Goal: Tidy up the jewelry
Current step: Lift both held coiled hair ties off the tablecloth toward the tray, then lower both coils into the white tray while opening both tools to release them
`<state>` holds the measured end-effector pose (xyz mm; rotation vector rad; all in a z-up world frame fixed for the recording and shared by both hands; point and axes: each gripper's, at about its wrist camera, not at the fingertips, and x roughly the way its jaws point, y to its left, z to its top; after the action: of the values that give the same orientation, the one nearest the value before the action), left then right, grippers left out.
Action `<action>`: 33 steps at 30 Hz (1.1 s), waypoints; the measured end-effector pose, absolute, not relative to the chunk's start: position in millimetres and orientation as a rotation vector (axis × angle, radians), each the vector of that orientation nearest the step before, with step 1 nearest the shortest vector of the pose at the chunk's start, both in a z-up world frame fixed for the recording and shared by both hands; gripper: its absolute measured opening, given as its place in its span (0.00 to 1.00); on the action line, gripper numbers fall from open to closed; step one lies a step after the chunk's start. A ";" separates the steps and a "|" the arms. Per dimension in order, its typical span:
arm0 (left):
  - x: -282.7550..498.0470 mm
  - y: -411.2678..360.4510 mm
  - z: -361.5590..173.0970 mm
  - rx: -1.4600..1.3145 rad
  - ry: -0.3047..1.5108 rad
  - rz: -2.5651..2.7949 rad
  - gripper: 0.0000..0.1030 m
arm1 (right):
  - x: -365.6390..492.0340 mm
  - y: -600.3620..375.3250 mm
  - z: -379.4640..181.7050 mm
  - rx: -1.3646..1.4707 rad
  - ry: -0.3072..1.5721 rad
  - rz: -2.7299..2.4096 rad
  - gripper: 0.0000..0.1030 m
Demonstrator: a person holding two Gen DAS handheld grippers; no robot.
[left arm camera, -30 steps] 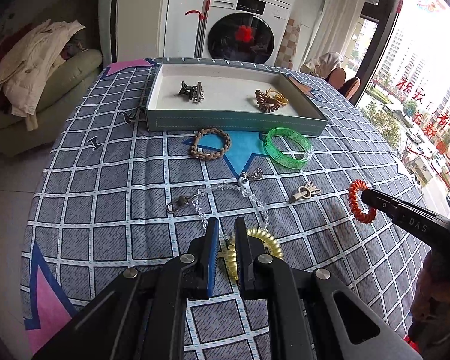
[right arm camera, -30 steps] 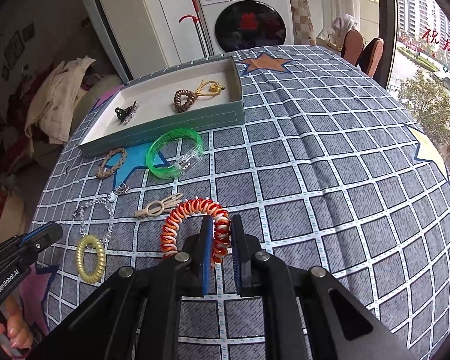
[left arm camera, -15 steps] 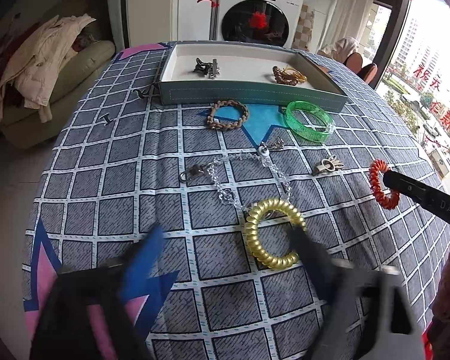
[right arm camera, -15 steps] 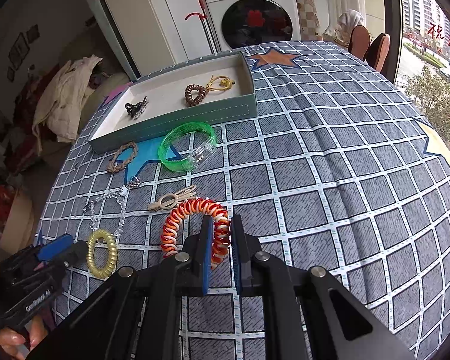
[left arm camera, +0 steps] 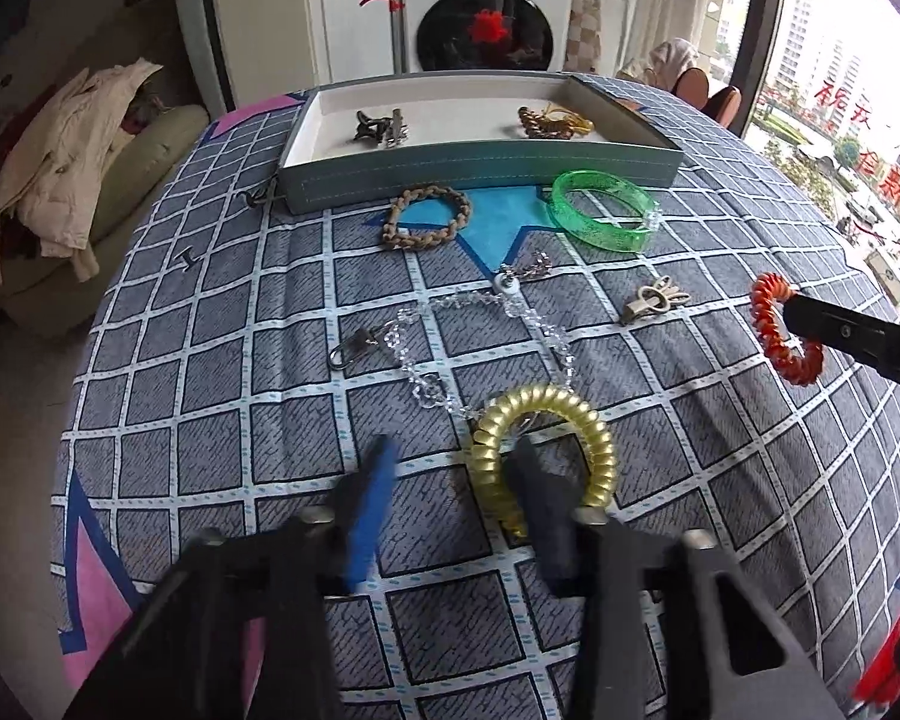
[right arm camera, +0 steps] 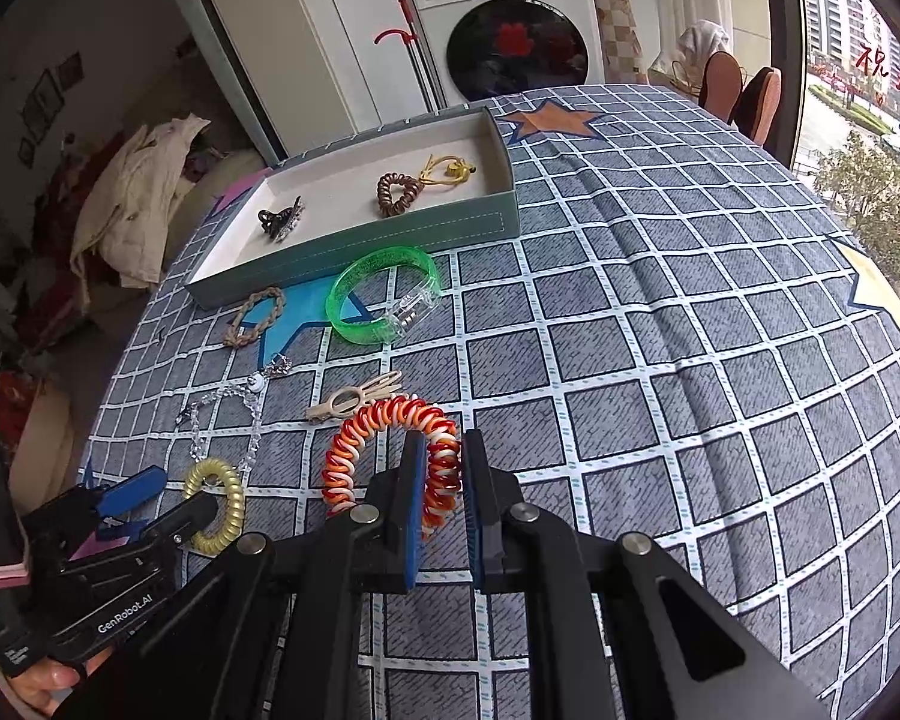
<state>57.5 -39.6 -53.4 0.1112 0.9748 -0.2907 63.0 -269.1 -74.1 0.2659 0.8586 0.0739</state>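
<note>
One grid-patterned tablecloth (right arm camera: 660, 324) before washing machine (right arm camera: 522, 42)

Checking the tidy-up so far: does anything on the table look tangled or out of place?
Yes. The gold coil lies on one end of the crystal chain, so lifting it may drag the chain. Most pieces sit outside the tray.

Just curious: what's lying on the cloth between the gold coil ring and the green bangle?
A clear bead chain with a metal clasp; the left wrist view shows it best.
</note>
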 end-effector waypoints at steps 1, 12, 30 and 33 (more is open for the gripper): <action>56.9 -40.4 -52.9 0.109 0.974 -0.312 0.28 | 63.2 -269.2 -73.8 0.266 0.858 0.074 0.13; 64.3 -22.2 -31.7 -0.014 0.958 -0.378 0.28 | 69.3 -274.2 -56.9 0.277 0.826 0.079 0.13; 170.3 -13.4 42.5 0.007 0.801 -0.349 0.28 | 154.3 -277.9 -1.5 0.232 0.785 0.098 0.13; 198.9 -14.4 42.8 0.014 0.807 -0.344 0.28 | 177.1 -277.2 0.1 0.207 0.796 0.083 0.13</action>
<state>198.9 -14.4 42.8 0.0139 0.8070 -0.3441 177.1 -277.2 0.1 0.2067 0.7964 0.0834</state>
